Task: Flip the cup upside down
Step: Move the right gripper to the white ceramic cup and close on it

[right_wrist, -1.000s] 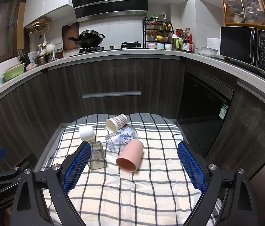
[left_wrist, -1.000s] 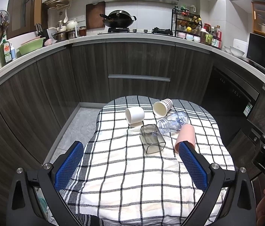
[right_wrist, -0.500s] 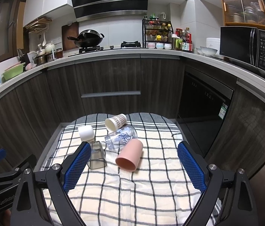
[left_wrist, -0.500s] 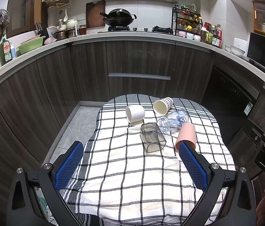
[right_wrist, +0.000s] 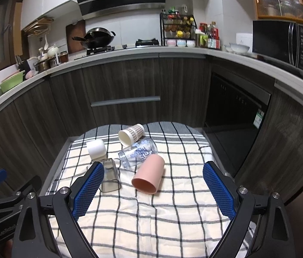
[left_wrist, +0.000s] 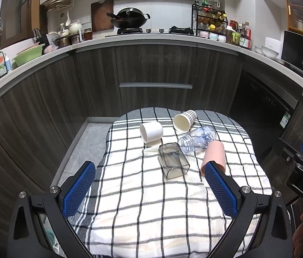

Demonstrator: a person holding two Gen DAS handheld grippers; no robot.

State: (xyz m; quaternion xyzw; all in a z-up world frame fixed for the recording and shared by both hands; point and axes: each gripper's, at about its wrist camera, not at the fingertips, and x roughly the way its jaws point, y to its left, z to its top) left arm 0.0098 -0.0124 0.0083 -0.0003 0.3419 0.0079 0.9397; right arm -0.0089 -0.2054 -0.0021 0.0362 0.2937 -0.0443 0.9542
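Note:
Several cups lie on their sides on a checked cloth (left_wrist: 142, 204): a white cup (left_wrist: 151, 131), a patterned paper cup (left_wrist: 183, 121), a clear printed glass (left_wrist: 197, 138), a smoky square glass (left_wrist: 173, 160) and a pink cup (left_wrist: 213, 157). The right wrist view shows them too: pink cup (right_wrist: 149, 177), clear glass (right_wrist: 138, 153), smoky glass (right_wrist: 110, 177), white cup (right_wrist: 96, 148), paper cup (right_wrist: 131, 134). My left gripper (left_wrist: 151, 191) is open and empty, short of the cups. My right gripper (right_wrist: 153, 191) is open and empty, the pink cup lying just beyond its fingers.
The cloth (right_wrist: 151, 215) covers a small table with dark cabinets (left_wrist: 155, 75) behind it and floor (left_wrist: 84, 144) to the left. A dishwasher front (right_wrist: 235, 107) stands at the right. The other gripper's body shows at the frame edge in each view.
Almost nothing has changed. The left camera has drifted slightly, so the cups sit a touch lower in its view. Both grippers stay open.

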